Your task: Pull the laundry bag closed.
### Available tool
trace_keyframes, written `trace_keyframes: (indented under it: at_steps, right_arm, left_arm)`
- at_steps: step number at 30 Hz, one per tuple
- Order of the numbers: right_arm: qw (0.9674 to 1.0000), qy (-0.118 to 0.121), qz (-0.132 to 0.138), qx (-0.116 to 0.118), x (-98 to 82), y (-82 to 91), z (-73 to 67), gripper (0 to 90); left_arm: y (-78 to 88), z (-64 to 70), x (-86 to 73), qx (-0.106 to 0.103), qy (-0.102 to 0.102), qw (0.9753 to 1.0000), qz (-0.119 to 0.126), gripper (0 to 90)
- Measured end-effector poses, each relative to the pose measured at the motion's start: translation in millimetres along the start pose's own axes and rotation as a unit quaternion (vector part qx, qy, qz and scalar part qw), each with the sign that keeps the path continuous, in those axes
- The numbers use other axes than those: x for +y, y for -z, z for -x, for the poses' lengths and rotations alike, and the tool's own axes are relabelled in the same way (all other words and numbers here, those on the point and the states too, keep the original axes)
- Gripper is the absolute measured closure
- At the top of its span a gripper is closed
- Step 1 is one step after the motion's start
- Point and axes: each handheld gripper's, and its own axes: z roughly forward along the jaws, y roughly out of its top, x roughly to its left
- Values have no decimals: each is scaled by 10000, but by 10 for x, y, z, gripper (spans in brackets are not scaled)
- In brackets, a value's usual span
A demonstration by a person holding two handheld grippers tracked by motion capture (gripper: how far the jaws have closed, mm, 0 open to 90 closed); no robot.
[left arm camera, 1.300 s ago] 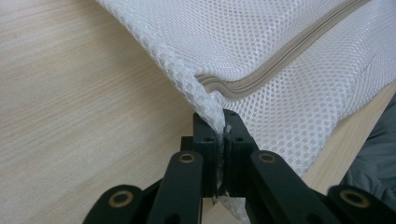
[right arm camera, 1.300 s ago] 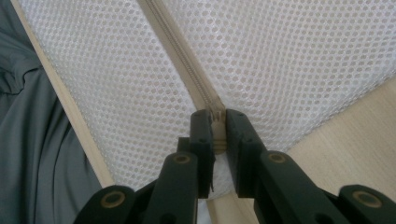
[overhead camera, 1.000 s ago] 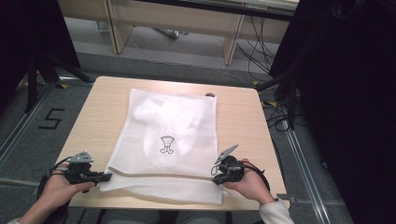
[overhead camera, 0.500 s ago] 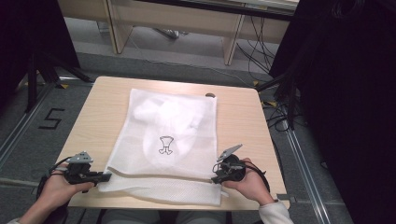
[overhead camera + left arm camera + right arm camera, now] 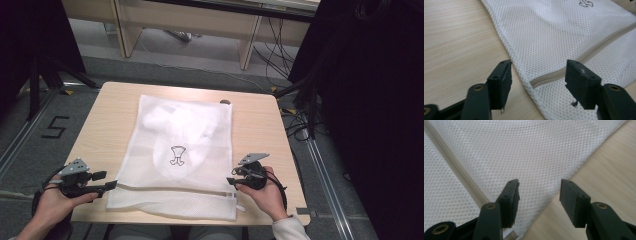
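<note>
A white mesh laundry bag (image 5: 180,150) lies flat on the wooden table (image 5: 115,115), with a white garment and a small black logo (image 5: 176,155) showing through it. A beige zipper (image 5: 175,189) runs across its near end. My left gripper (image 5: 112,185) is at the bag's near left corner. Its jaws have just been opening and stand open, with the bag's (image 5: 564,32) edge and the zipper (image 5: 584,56) end lying between them (image 5: 539,67), not pressed. My right gripper (image 5: 231,181) is at the near right corner. Its jaws have also just been opening and stand open (image 5: 539,183) over the mesh (image 5: 511,150) edge.
A small dark object (image 5: 225,102) sits at the table's far edge beside the bag. Bare wood lies left and right of the bag. On the floor there is a "5" mark (image 5: 54,127) at the left and cables (image 5: 295,120) at the right. Wooden furniture legs (image 5: 125,30) stand behind.
Both hands have stayed at the bag's near corners. The jaws of both grippers have gone from shut to open, and the bag's corners lie free on the table.
</note>
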Motion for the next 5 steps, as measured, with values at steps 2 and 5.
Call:
trace_keyframes:
  at_steps: [2,5]
  right_arm:
    - [9999,70,105,-22,6,18,19,499]
    - [9997,-67,175,-139,2,43,40,484]
  left_arm:
    - [-2,3,2,5,7,10000,-12,349]
    - [-13,9,7,-53,9,10000,-19,348]
